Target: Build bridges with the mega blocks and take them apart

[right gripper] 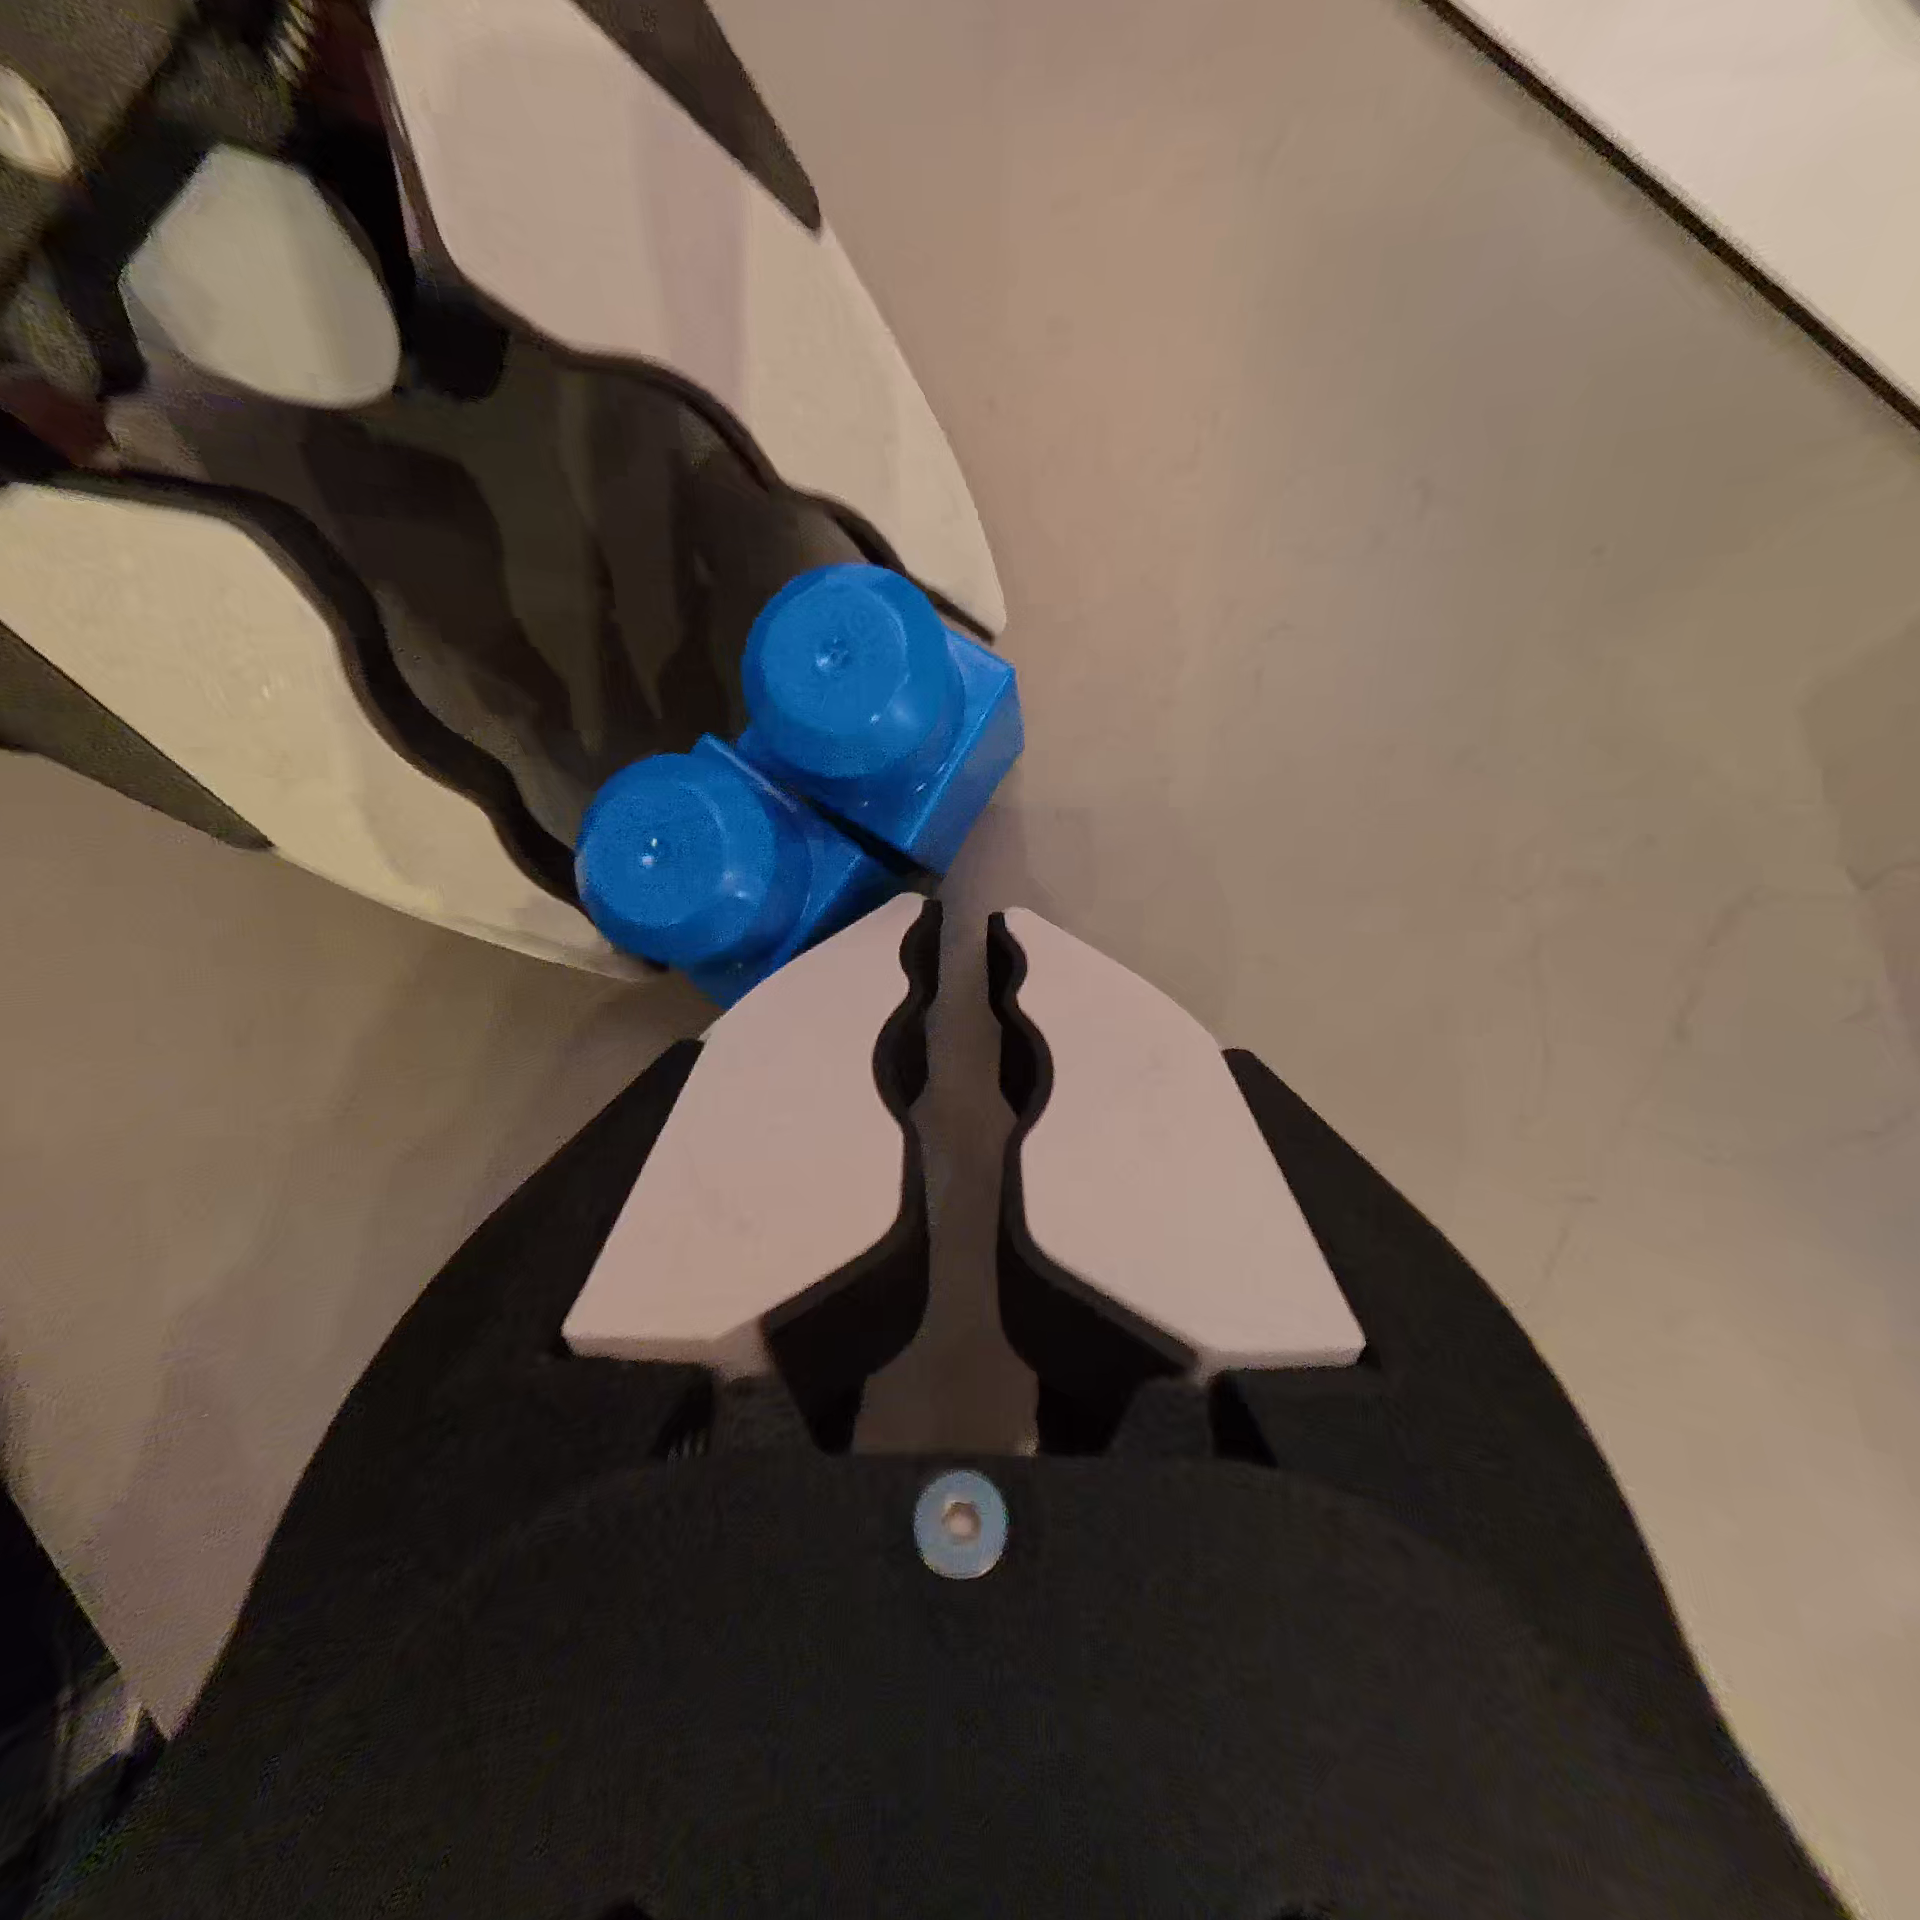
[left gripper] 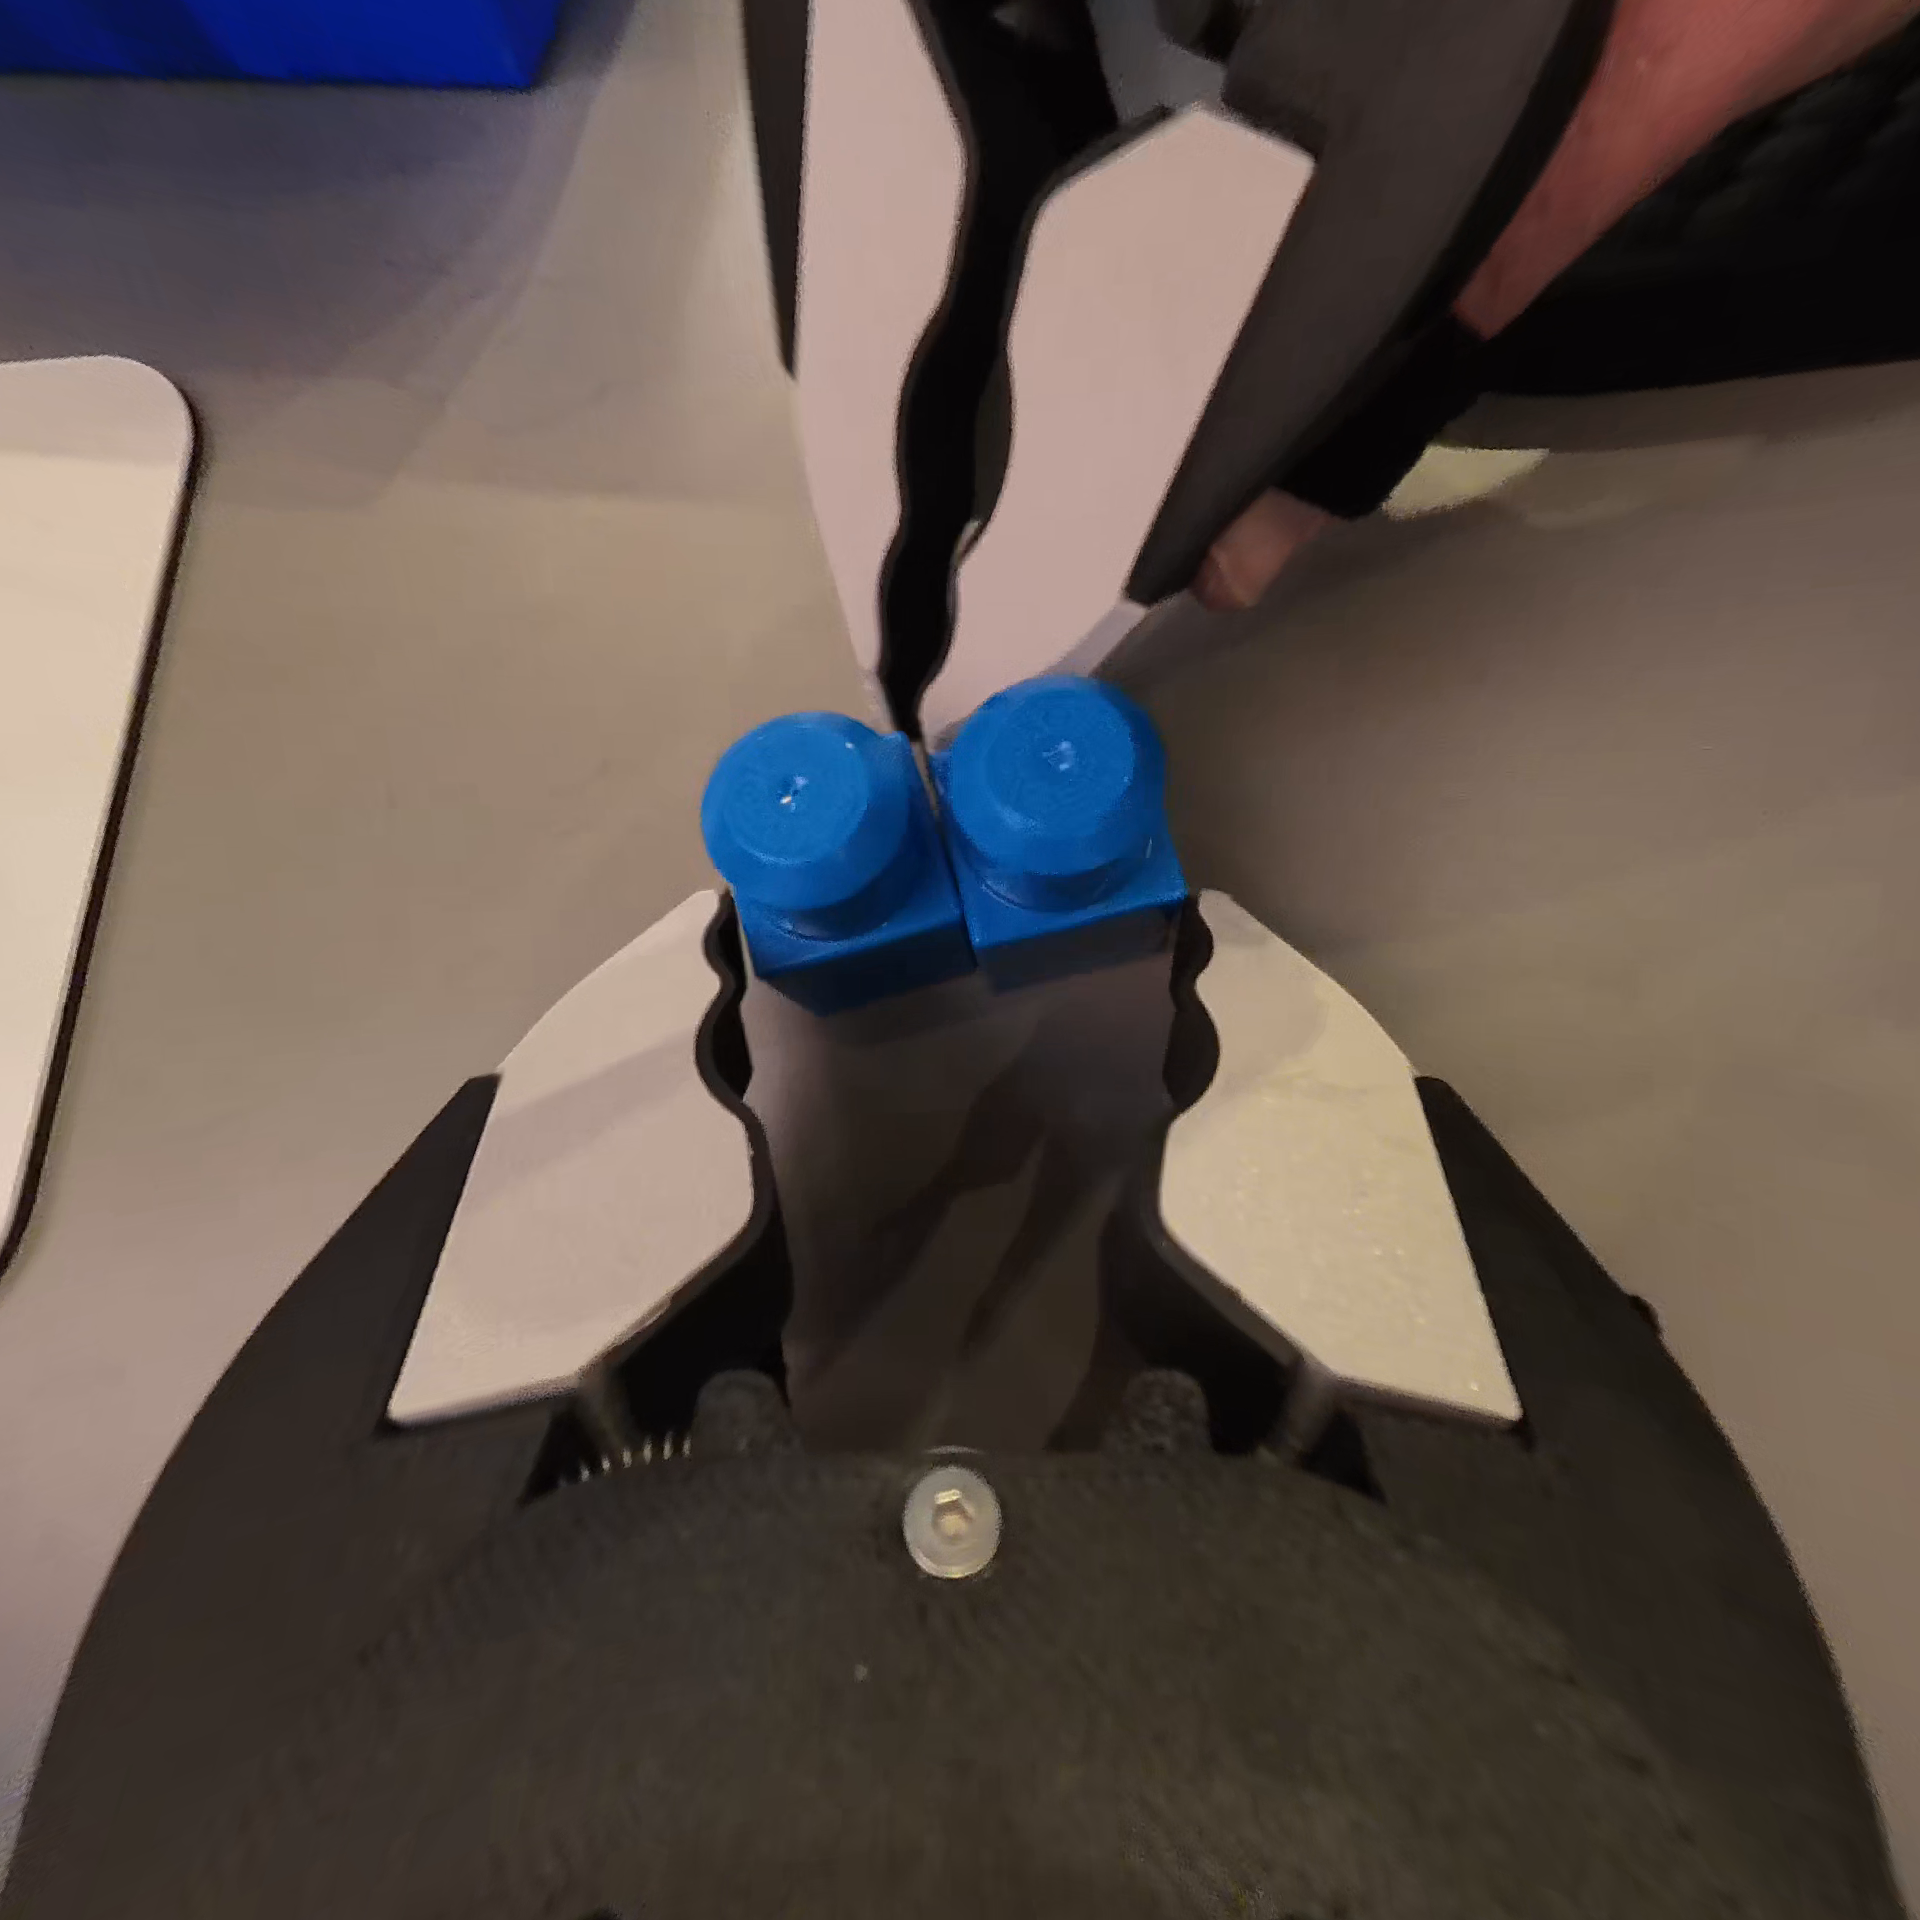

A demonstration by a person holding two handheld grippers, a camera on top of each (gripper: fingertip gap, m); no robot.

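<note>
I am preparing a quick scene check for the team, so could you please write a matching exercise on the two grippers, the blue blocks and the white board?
Things:
1. left gripper
2. right gripper
3. blue blocks
4. white board

States or places:
A. at the left edge of the left wrist view
B. jaws wide, one finger on each side of the pair
C. side by side on the grey table, studs up
D. jaws nearly closed, tips at the seam between the pair

Pairs: 1-B, 2-D, 3-C, 4-A
</note>
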